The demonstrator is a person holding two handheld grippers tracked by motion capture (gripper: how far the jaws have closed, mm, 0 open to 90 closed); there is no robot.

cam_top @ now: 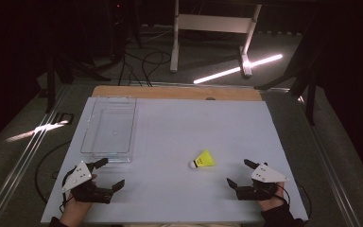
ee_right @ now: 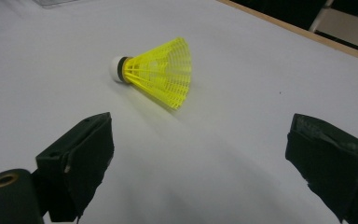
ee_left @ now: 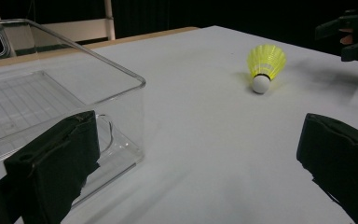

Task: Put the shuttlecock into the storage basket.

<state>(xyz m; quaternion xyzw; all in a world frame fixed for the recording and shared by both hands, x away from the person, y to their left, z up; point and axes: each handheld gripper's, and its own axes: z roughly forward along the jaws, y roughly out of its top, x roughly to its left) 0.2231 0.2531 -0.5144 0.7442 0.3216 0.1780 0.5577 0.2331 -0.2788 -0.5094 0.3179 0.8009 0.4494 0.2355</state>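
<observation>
A yellow shuttlecock (cam_top: 203, 160) with a white cork tip lies on its side on the white table (cam_top: 184, 127), right of centre near the front. It also lies ahead of the left gripper's jaws (ee_left: 264, 65) and close before the right gripper's jaws (ee_right: 156, 72). My left gripper (cam_top: 108, 174) rests open at the front left, just beside the clear bin's near corner. My right gripper (cam_top: 238, 172) rests open at the front right, a short way right of the shuttlecock. Nothing sits between either pair of jaws.
A clear plastic bin (cam_top: 109, 128) stands at the left of the table, its near corner close to the left jaw (ee_left: 121, 93). A wooden strip (cam_top: 175, 92) runs along the far edge. Beyond it are a white frame's legs (cam_top: 212, 28) and floor cables.
</observation>
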